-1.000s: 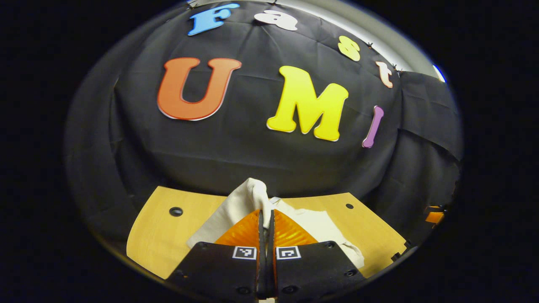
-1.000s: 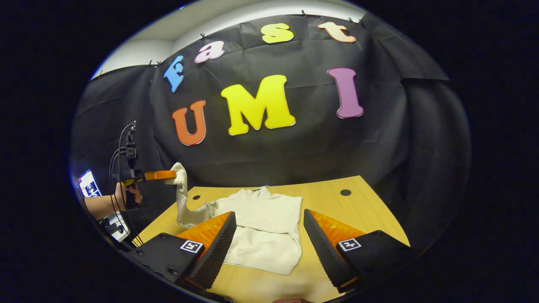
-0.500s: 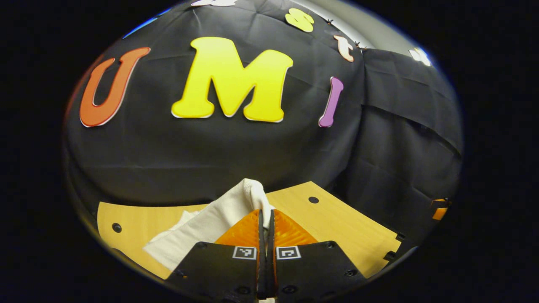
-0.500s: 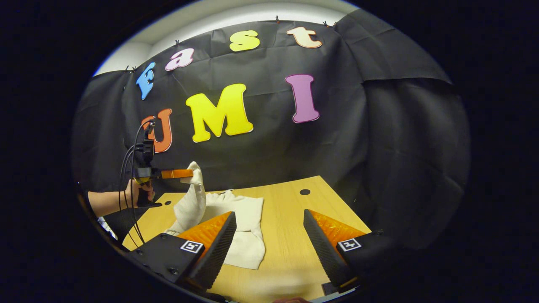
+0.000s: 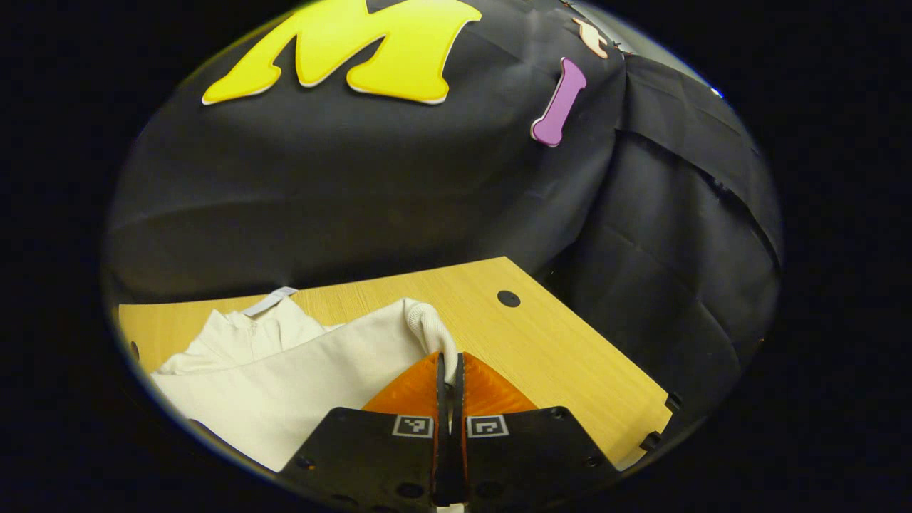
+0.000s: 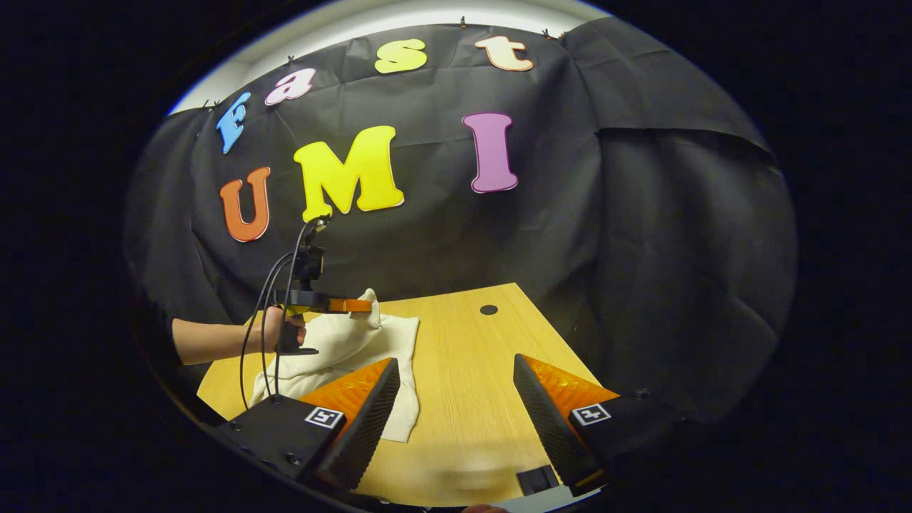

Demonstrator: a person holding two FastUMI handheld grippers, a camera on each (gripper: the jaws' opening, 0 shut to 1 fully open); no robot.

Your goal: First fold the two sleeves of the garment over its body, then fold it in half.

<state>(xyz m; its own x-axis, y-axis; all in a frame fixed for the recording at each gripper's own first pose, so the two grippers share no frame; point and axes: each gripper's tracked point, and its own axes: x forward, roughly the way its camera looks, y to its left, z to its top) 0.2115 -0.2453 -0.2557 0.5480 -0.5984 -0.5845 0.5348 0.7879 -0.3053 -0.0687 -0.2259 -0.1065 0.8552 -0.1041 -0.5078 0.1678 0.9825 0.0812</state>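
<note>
Cream garment [image 5: 271, 377] spread on wooden table [image 5: 570, 370], lying toward the left side of the tabletop in left gripper view, collar with a small pale tag [image 5: 269, 302] pointing at the black cloth wall [image 5: 356, 192]. Sleeve [image 5: 342, 356] drawn across the body of the garment, ribbed cuff [image 5: 431, 331] pinched at its end. Left gripper [image 5: 449, 367] closed tight on that cuff, both fingers pressed together with the fabric caught between them, cuff bunched just above the tips. Round dark hole [image 5: 508, 298] in the tabletop just beyond and to the right of the cuff, well clear of the cloth.

Seen from right gripper view: same garment [image 6: 342, 356] on the left part of the table [image 6: 477, 385], left gripper [image 6: 363, 306] held level above it by a hand [image 6: 274, 331] with a bare forearm reaching in from the left, cables [image 6: 267, 313] looping down from the camera mount on top. Cuff [image 6: 370, 303] hanging from the tips, sleeve draped down onto the garment's body. Right gripper [image 6: 456, 406] held wide open above bare tabletop, nothing between its fingers, left finger [image 6: 360, 406] overlapping the garment's near edge in the picture, contact impossible to judge. Round hole [image 6: 489, 310] near the table's far edge.
</note>
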